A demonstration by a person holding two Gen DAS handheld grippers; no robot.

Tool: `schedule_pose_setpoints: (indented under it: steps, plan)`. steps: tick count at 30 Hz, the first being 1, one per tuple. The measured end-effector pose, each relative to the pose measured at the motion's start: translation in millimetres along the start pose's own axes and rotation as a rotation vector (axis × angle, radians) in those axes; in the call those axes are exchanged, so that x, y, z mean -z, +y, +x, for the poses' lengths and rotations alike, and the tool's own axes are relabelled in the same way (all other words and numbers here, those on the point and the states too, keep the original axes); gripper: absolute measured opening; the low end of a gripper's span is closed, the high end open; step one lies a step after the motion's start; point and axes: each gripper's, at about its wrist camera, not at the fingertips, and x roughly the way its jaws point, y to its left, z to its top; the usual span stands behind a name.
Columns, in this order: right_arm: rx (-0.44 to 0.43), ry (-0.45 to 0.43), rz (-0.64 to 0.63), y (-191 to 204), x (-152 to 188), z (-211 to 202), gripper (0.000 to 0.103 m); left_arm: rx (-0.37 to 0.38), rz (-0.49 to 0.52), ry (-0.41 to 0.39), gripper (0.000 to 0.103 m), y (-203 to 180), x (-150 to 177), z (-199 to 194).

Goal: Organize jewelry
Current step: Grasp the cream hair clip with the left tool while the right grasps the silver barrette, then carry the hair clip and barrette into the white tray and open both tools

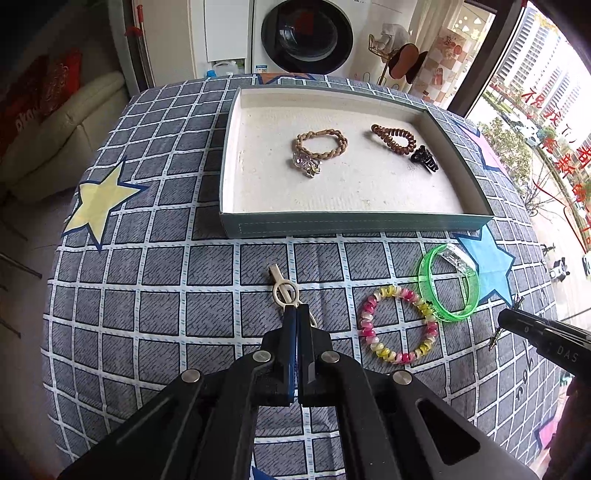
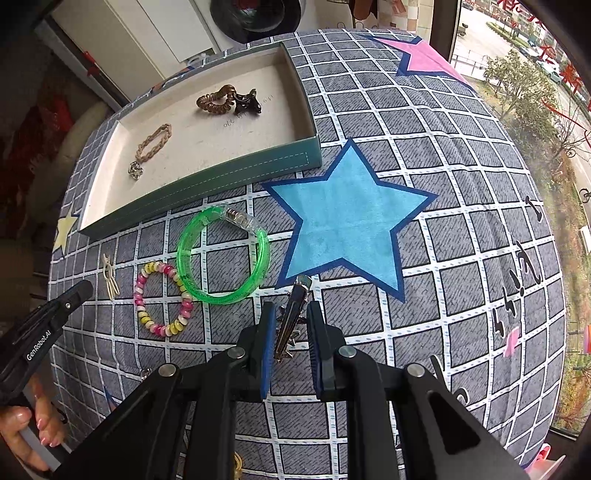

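Note:
My left gripper [image 1: 296, 308] is shut on a cream hair clip [image 1: 282, 290] that lies on the checked cloth; the clip also shows in the right wrist view [image 2: 109, 276]. My right gripper [image 2: 290, 308] is open, its fingers on either side of a silver hair clip [image 2: 291, 317] lying on the cloth. A green bangle [image 1: 448, 282] and a pink-yellow coil bracelet [image 1: 400, 325] lie between the grippers. The teal tray [image 1: 354, 223] holds a braided tan hair tie with a charm [image 1: 319, 147], a brown coil tie [image 1: 395, 138] and a black claw clip [image 1: 424, 158].
The table is covered by a grey checked cloth with a yellow star [image 1: 98, 203], a blue star [image 2: 347, 218] and a pink star [image 2: 424, 55]. A sofa [image 1: 55, 140] stands left, a washing machine [image 1: 306, 35] behind, a window to the right.

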Motion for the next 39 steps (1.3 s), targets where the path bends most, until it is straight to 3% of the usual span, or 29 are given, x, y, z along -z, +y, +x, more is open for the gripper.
schedule_pose_setpoints:
  steps: [5,12,23,24,25,33,35,37,38,39]
  plan:
    - [-0.022,-0.009,-0.009,-1.3,8.4,-17.9,0.018,-0.013,-0.008,0.008,0.012,-0.6,-1.7,0.3]
    - [-0.038,0.001,-0.014,0.3,12.3,-16.7,0.018,-0.057,-0.144,0.062,0.012,5.4,-7.3,18.4]
    - [-0.065,-0.008,0.007,-7.2,10.6,-21.6,0.018,-0.114,-0.187,0.083,0.014,7.0,-8.9,30.1]
    - [-0.067,-0.009,0.008,-7.9,10.4,-22.0,0.018,-0.111,-0.196,0.083,0.055,7.9,-9.4,30.0]
    - [-0.069,-0.009,0.009,-8.5,10.3,-22.3,0.018,-0.118,-0.205,0.089,0.103,8.7,-10.3,30.3]
    - [-0.085,-0.005,0.013,-10.3,9.8,-22.6,0.018,-0.215,-0.199,0.066,0.103,5.9,-8.7,69.2]
    - [-0.086,-0.005,0.013,-10.5,9.7,-22.7,0.018,-0.206,-0.206,0.078,0.103,7.4,-8.4,85.6]
    - [-0.089,-0.005,0.011,-10.4,9.7,-23.1,0.018,-0.198,-0.196,0.112,0.088,7.4,-7.5,104.7]
    - [-0.09,-0.006,0.009,-10.0,9.6,-23.7,0.018,-0.189,-0.19,0.111,0.088,6.7,-6.7,110.9]
    - [-0.091,-0.007,0.007,-9.6,9.5,-24.5,0.018,-0.182,-0.183,0.104,0.081,5.6,-5.8,114.5]
